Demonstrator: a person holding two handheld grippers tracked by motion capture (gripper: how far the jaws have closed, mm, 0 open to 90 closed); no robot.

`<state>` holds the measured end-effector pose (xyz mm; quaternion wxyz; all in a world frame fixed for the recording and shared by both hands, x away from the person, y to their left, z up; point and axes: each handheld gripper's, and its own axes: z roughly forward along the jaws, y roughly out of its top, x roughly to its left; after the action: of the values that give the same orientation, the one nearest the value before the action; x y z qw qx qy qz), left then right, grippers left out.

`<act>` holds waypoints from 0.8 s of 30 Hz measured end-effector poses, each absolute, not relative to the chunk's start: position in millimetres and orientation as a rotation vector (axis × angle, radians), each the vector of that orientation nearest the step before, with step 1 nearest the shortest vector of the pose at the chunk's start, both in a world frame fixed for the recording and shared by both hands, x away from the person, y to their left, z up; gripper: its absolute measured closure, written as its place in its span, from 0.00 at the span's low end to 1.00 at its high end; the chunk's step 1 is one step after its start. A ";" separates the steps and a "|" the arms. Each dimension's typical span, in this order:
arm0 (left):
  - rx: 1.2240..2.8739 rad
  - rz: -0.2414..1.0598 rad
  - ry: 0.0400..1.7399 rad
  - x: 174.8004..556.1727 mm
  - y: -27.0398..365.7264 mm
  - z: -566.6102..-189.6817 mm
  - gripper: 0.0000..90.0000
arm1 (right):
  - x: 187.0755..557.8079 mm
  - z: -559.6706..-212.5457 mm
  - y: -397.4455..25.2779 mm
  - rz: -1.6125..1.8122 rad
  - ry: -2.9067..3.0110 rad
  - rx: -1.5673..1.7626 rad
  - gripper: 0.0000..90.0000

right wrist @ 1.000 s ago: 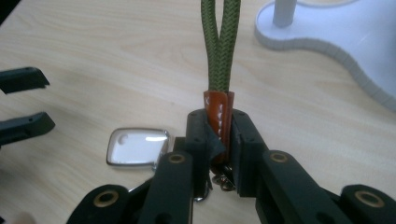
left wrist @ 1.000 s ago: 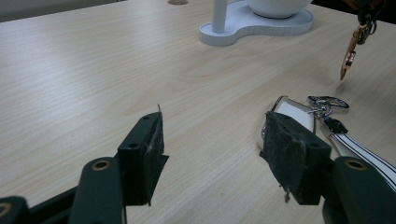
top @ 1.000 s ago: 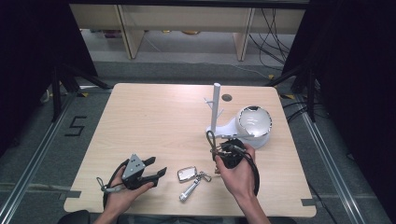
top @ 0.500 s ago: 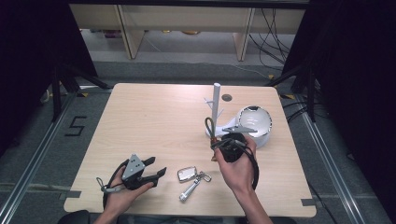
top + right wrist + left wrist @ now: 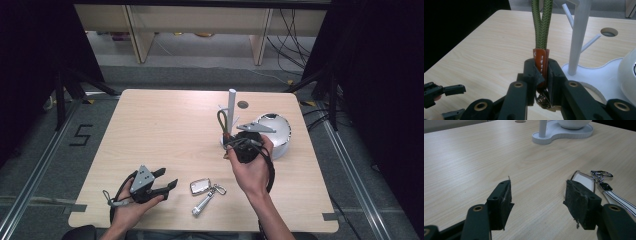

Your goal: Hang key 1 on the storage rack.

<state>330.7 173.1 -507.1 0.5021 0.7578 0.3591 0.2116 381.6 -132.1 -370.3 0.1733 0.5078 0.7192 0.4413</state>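
Resting low on the surface (image 5: pixel 165 120), left claw (image 5: pixel 537 200) spread, nothing between its jaws; key fob (image 5: pixel 200 186) with metal keychain lies just to its right, likely next pickup. Right claw (image 5: pixel 541 75) pinches orange leather tab of green cord loop (image 5: pixel 541 20), loop upright, white peg stand (image 5: pixel 579 32) just beyond — held so, presumably, for hooking onto a peg.
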 end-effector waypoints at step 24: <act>1.830 0.509 0.861 330.8 172.2 -508.0 0.42 | 403.1 -368.4 -125.9 1.226 2.027 1.438 0.89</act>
<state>330.8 172.2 -508.0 0.5040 0.7579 0.3566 0.2107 403.1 -125.9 -368.4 0.1842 0.5100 0.7188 0.4350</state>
